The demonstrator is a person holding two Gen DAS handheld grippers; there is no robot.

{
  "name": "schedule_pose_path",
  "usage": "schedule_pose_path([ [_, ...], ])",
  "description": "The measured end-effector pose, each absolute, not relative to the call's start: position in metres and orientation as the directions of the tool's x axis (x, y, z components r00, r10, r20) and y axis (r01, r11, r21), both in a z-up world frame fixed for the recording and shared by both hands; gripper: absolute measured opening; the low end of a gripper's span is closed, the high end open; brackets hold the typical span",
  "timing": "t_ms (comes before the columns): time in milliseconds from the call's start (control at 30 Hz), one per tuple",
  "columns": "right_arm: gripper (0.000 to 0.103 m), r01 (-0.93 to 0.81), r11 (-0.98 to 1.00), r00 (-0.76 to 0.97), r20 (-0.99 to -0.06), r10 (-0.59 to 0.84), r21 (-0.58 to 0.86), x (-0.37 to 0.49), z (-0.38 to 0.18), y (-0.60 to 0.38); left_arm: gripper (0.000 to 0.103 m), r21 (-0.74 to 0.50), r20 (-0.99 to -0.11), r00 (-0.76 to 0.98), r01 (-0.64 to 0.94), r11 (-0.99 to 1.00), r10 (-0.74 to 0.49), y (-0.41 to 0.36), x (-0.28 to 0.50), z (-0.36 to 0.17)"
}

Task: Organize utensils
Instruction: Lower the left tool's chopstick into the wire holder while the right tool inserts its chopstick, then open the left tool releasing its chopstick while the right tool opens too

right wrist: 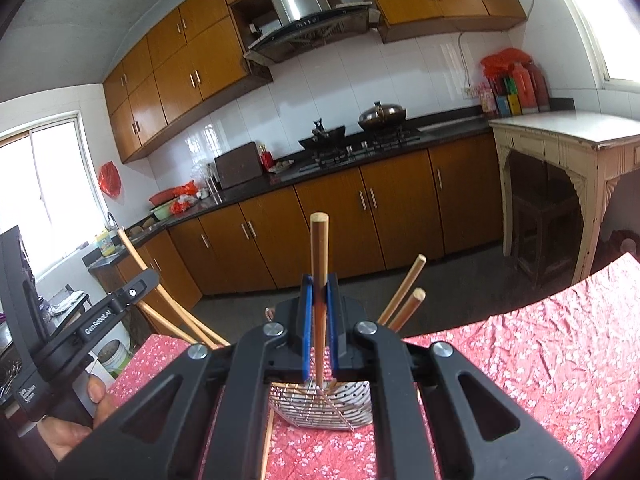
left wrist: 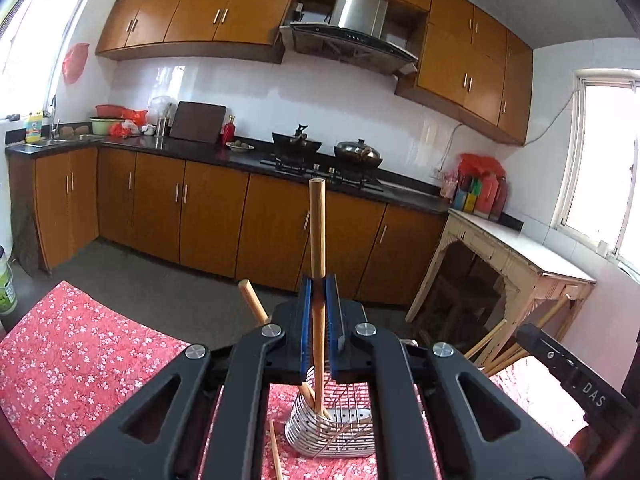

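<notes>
Over the red floral tablecloth (left wrist: 72, 360), my left gripper (left wrist: 319, 300) clenches an upright wooden chopstick (left wrist: 317, 232) whose lower end sits in the perforated steel utensil holder (left wrist: 344, 436); my right gripper (right wrist: 319, 300) grasps its own chopstick (right wrist: 319, 252) above that same holder (right wrist: 344, 404), more sticks leaning nearby

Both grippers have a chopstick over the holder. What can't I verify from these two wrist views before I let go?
- Left wrist view: the chopstick tip inside the metal holder is hidden by the left gripper.
- Right wrist view: the right gripper covers where its chopstick enters the holder.
- Loose chopstick: cut off by the bottom edge.
</notes>
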State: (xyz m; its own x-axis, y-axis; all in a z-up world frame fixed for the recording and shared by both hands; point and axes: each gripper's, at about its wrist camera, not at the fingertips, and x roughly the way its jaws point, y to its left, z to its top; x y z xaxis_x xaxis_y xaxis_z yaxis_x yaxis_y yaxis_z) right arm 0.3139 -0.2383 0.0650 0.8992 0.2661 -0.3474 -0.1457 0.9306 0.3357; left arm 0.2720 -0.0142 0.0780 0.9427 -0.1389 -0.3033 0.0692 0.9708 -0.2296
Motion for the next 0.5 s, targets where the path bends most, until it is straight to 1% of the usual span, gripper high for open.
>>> schedule_pose_path([
  [267, 0.008, -0.108, 0.935, 0.875, -0.415, 0.250, 0.337, 0.329, 0.044, -0.236, 0.007, -0.215, -0.350, 0.925, 0.071, 0.974, -0.145, -0.015, 0.276, 0.072],
  [300, 0.011, -0.104, 0.936, 0.874, -0.418, 0.247, 0.336, 0.328, 0.043, -0.237, 0.007, -0.217, -0.350, 0.926, 0.069, 0.974, -0.144, -0.014, 0.274, 0.072],
  [367, 0.012, -0.090, 0.940, 0.880, -0.416, 0.230, 0.330, 0.325, 0.043, -0.238, 0.007, -0.225, -0.345, 0.926, 0.076, 0.971, -0.153, -0.010, 0.271, 0.074],
  [400, 0.014, -0.086, 0.941, 0.882, -0.414, 0.226, 0.328, 0.323, 0.044, -0.238, 0.009, -0.227, -0.342, 0.927, 0.076, 0.971, -0.153, -0.008, 0.270, 0.075],
  [433, 0.019, -0.081, 0.941, 0.885, -0.411, 0.220, 0.329, 0.321, 0.045, -0.239, 0.011, -0.229, -0.339, 0.929, 0.073, 0.971, -0.150, -0.005, 0.268, 0.076],
  [467, 0.022, -0.076, 0.942, 0.888, -0.407, 0.214, 0.328, 0.320, 0.046, -0.241, 0.017, -0.230, -0.335, 0.930, 0.071, 0.971, -0.148, -0.003, 0.265, 0.077],
  [500, 0.028, -0.070, 0.943, 0.893, -0.401, 0.204, 0.324, 0.317, 0.049, -0.241, 0.026, -0.232, -0.330, 0.933, 0.067, 0.970, -0.143, -0.001, 0.263, 0.079],
])
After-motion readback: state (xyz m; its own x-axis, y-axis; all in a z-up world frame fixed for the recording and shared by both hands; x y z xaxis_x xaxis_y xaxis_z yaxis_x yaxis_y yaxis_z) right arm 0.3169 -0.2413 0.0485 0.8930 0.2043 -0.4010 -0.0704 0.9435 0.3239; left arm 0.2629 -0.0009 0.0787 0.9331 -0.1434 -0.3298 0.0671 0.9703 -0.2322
